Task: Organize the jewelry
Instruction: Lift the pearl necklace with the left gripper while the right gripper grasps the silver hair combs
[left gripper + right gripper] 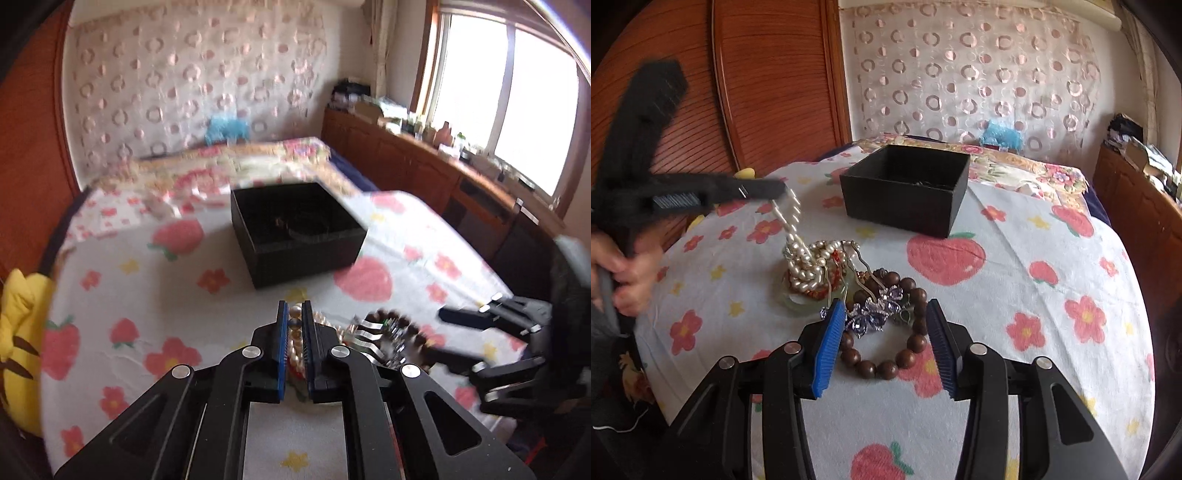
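Pearls [798,258] hang from our left gripper [295,325], whose blue-padded fingers [282,343] are clamped together on the strand; in the left wrist view a few beads show in the narrow slot between the pads. In the right wrist view that gripper sits to the far left, blurred, with the strand stretched taut from its tip down to the coiled rest of the pearl necklace lying on the strawberry-print cloth [1015,288].

Just right of the pearl coil, and touching it, we see a pale green bangle [798,304] under the pile, a silver hairpin [855,258] leaning across it, and a red beaded piece tangled among the pearls, too knotted to tell apart cleanly. Next comes a purple crystal ornament [873,314], lying over the near edge of a brown wooden bead bracelet [905,332].

Our right gripper [886,332] has its fingers spread wide, one on each side of the bracelet and the crystal ornament, touching neither as far as we can tell.

Ahead of both sets of fingertips, well beyond the pile, stands an open black box [905,199] on the cloth. Something small and dark lies inside it; we cannot tell what.
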